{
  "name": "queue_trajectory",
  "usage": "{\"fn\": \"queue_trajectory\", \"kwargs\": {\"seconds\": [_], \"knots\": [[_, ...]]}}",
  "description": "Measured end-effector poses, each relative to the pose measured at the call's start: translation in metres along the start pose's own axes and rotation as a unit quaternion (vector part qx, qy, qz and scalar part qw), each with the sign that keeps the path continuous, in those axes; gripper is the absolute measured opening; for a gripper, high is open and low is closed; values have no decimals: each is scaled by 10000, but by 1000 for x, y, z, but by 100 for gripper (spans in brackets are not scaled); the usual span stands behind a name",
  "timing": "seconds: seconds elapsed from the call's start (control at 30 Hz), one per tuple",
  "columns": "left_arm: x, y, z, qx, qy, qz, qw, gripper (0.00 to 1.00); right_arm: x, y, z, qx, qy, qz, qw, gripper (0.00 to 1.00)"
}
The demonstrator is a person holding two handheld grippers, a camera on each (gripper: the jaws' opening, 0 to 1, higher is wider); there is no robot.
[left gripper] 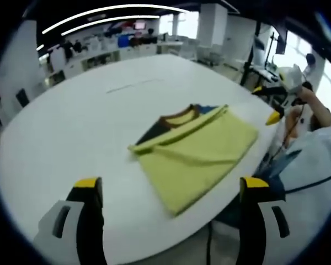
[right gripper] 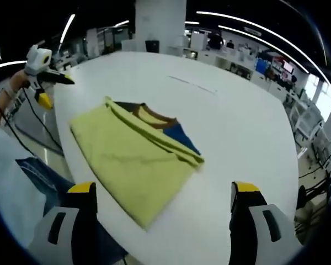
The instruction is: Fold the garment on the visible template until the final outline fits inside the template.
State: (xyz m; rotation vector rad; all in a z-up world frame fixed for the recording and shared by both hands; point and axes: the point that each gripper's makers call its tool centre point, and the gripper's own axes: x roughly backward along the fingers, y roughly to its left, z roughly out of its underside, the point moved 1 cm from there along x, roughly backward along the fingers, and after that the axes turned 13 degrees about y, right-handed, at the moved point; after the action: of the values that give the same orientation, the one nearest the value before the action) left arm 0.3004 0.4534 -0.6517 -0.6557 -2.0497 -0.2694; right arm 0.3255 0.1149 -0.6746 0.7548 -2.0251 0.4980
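White table (left gripper: 71,127) – folded yellow garment (left gripper: 201,149) near its edge, open-plan office behind, both claws open, empty.

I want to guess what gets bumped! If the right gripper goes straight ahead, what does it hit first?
Probably the yellow shirt. It lies folded on the white table, right ahead between the open jaws of the right gripper. Depth is hard to judge, so it might touch the table edge first.
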Motion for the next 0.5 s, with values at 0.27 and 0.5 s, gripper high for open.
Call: {"fn": "queue_trajectory", "kwargs": {"seconds": [0.27,0.5], "knots": [[-1,-6,4,64,-28,115,9999,99,0,3,9,-72,72,0,9999,100],[-3,-8,10,120,20,185,9998,99,-2,6,17,-163,137,-27,9998,100]]}}
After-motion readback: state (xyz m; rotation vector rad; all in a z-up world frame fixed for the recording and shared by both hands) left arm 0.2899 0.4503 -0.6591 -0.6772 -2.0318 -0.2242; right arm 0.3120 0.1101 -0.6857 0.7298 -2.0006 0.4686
